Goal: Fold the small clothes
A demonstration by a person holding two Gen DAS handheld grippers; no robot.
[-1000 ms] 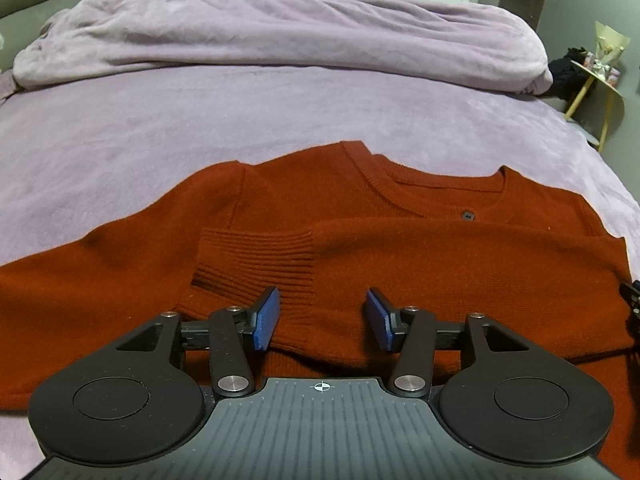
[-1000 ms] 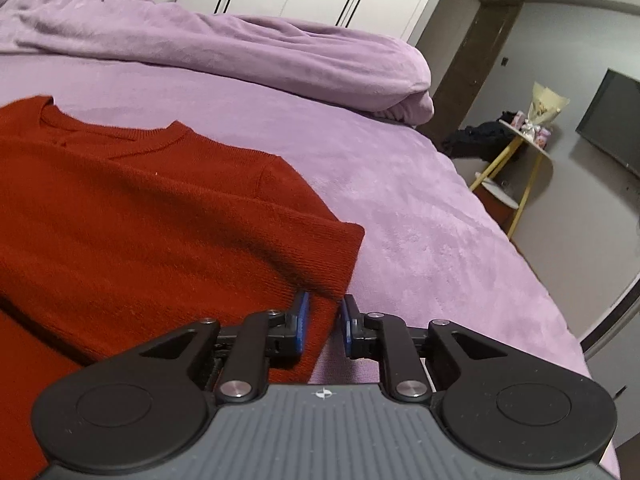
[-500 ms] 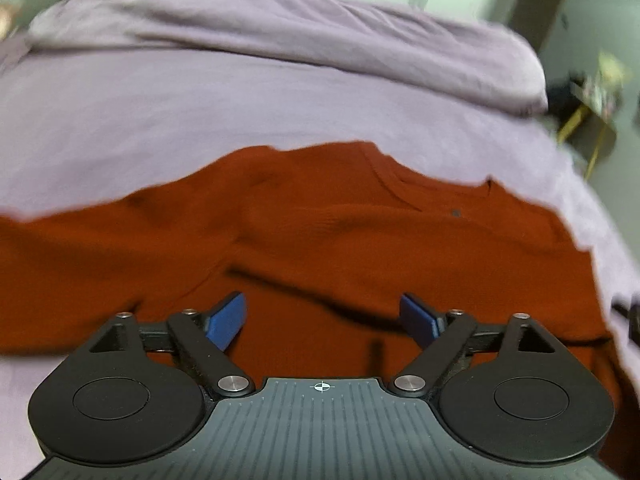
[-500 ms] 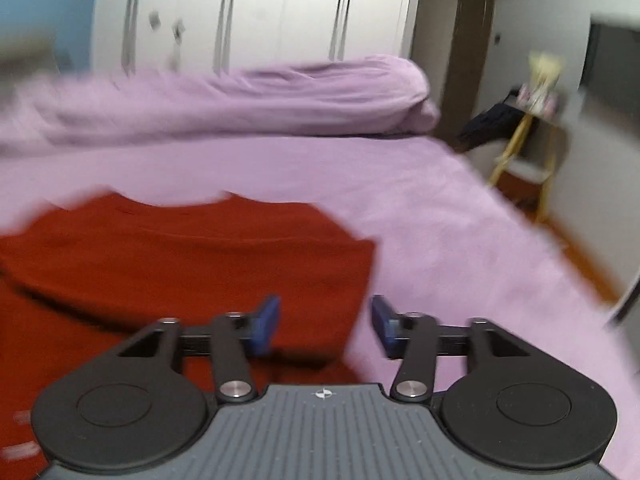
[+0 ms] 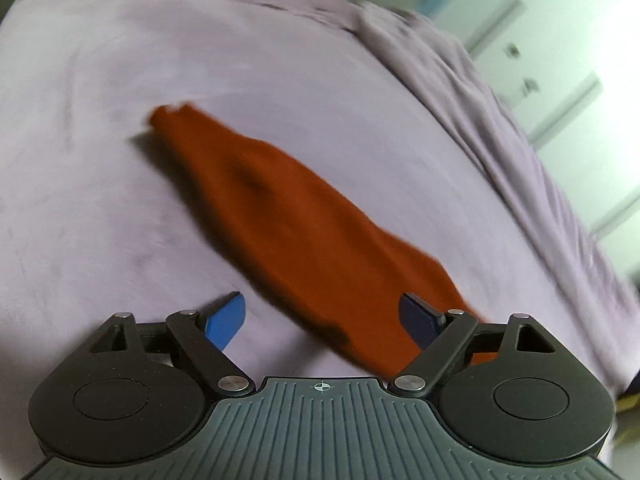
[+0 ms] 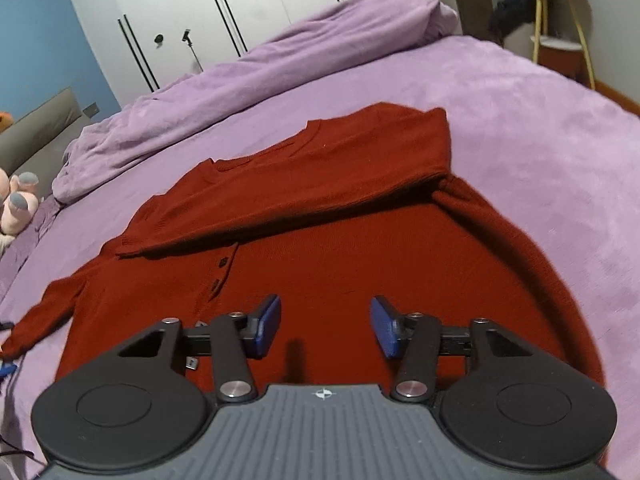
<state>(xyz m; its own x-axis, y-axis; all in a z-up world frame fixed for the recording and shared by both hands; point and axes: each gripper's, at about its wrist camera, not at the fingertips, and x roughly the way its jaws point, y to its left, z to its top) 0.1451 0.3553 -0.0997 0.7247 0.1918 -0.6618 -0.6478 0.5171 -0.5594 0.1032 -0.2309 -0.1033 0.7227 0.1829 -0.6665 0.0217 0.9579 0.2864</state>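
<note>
A rust-red knit sweater [image 6: 360, 248] lies flat on the purple bed [image 6: 540, 128]. One sleeve [image 6: 320, 184] is folded across its chest, just above the buttons [image 6: 222, 262]. The other sleeve [image 6: 44, 312] stretches out to the left. In the blurred left wrist view that outstretched sleeve [image 5: 288, 216] runs from far left to near right. My left gripper [image 5: 322, 312] hangs over its near end, jaws wide and closing, pressing nothing. My right gripper [image 6: 324, 314] hovers over the sweater's body, jaws apart and closing, with nothing gripped.
A bunched purple duvet [image 6: 280, 68] lies along the far side of the bed. A plush toy [image 6: 16, 204] sits at the far left by the grey headboard. White wardrobe doors [image 6: 240, 0] stand behind, and a yellow-legged stand [image 6: 560, 40] is off the bed's right side.
My left gripper opened, rolled and swung away from the folded sleeve's cuff to the outstretched sleeve. My right gripper opened off the sweater's edge and moved over its body.
</note>
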